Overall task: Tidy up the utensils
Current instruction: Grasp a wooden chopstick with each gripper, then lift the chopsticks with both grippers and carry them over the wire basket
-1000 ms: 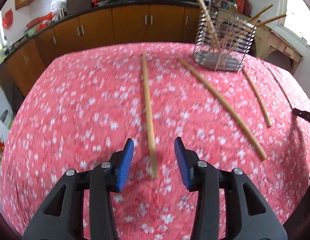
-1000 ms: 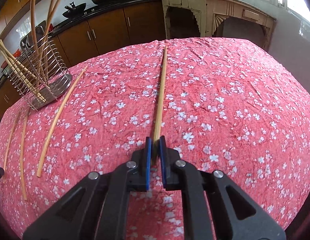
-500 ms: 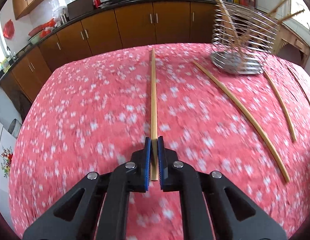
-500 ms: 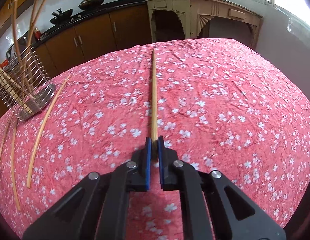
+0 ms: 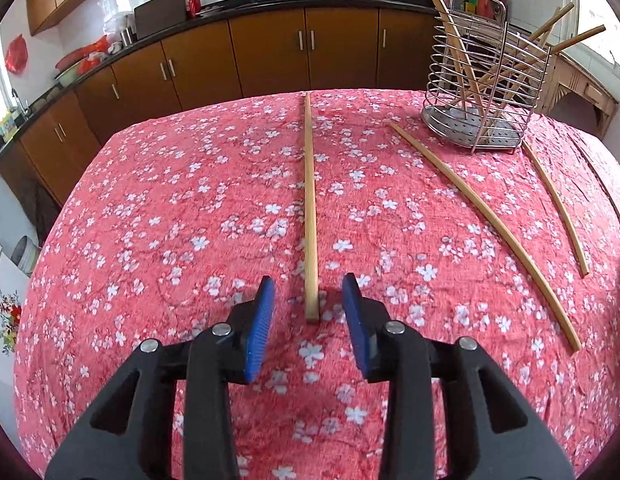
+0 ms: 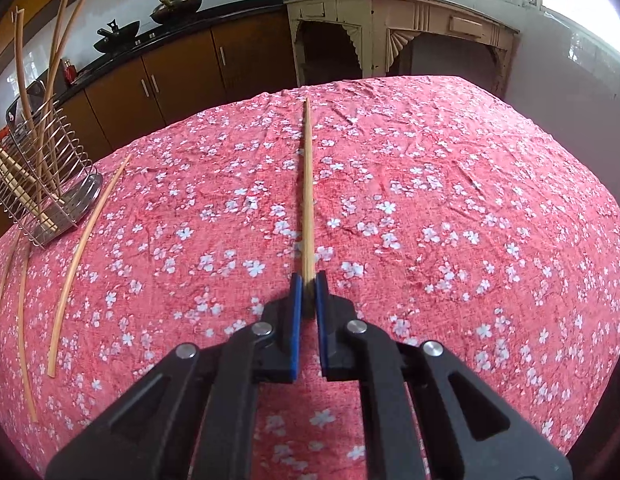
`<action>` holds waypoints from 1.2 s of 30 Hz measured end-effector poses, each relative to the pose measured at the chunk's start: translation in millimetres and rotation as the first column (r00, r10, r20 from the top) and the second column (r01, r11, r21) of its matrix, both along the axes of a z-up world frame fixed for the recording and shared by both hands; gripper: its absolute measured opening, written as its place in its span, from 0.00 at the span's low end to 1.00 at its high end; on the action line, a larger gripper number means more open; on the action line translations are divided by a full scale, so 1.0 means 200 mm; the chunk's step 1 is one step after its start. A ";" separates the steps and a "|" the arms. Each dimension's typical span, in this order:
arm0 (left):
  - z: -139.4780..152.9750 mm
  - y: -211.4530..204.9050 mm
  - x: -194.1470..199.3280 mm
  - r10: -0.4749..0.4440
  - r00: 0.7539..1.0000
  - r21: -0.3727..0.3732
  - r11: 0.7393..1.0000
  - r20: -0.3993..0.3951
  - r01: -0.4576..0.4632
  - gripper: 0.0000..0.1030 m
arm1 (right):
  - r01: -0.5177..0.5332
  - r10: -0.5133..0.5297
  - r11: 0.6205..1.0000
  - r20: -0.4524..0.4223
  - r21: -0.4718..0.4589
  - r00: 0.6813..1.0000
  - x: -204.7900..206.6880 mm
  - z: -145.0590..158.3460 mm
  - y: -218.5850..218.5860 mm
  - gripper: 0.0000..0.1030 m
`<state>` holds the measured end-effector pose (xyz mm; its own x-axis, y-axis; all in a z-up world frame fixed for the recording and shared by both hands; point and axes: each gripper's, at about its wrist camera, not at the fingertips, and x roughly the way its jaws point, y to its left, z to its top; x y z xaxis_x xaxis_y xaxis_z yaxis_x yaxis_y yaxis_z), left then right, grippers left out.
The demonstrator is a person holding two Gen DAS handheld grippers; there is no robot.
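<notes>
My left gripper (image 5: 308, 312) has its jaws apart, having just been opening, and a chopstick (image 5: 310, 208) lies loose on the cloth between them, its near end level with my blue pads but touching neither. My right gripper (image 6: 308, 300) has its jaws clamped together on the near end of another chopstick (image 6: 307, 188), which runs straight ahead of them over the red flowered tablecloth (image 6: 450, 216). Ahead and to the right of my left jaws stands the wire utensil holder (image 5: 484, 92), already holding several chopsticks upright or leaning. So I judge the job partly done: some sticks are stowed, but besides my two, at least two loose chopsticks (image 5: 486, 220) lie on the cloth to the right of the left jaws, between them and the holder. I can read no brand, label or writing anywhere.
</notes>
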<state>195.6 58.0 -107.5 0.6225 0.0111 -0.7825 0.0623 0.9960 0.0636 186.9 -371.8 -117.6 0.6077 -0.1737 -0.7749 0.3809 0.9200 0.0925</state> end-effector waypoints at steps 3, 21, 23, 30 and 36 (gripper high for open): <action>0.00 0.00 -0.01 0.001 1.000 -0.002 1.000 -0.001 -0.001 0.35 | 0.000 0.000 1.000 0.004 0.010 1.000 -0.01 0.00 -0.01 0.08; 0.00 -0.01 -0.09 -0.045 0.999 0.000 0.999 -0.002 0.045 0.17 | -0.003 0.002 1.000 -0.011 -0.023 1.000 0.01 0.00 0.01 0.08; -0.01 -0.03 -0.09 -0.056 0.998 0.020 0.998 -0.001 0.056 0.09 | -0.002 0.002 1.000 -0.009 -0.019 1.000 0.01 0.00 0.01 0.08; 0.00 -0.03 -0.09 -0.037 0.999 0.032 0.999 0.009 0.037 0.07 | -0.006 0.006 1.000 0.015 -0.031 1.000 -0.03 0.02 0.01 0.08; 0.10 0.00 -0.18 -0.044 0.990 0.026 0.999 0.131 0.041 0.07 | -0.021 0.036 0.991 0.112 -0.131 0.993 -0.15 0.14 0.04 0.07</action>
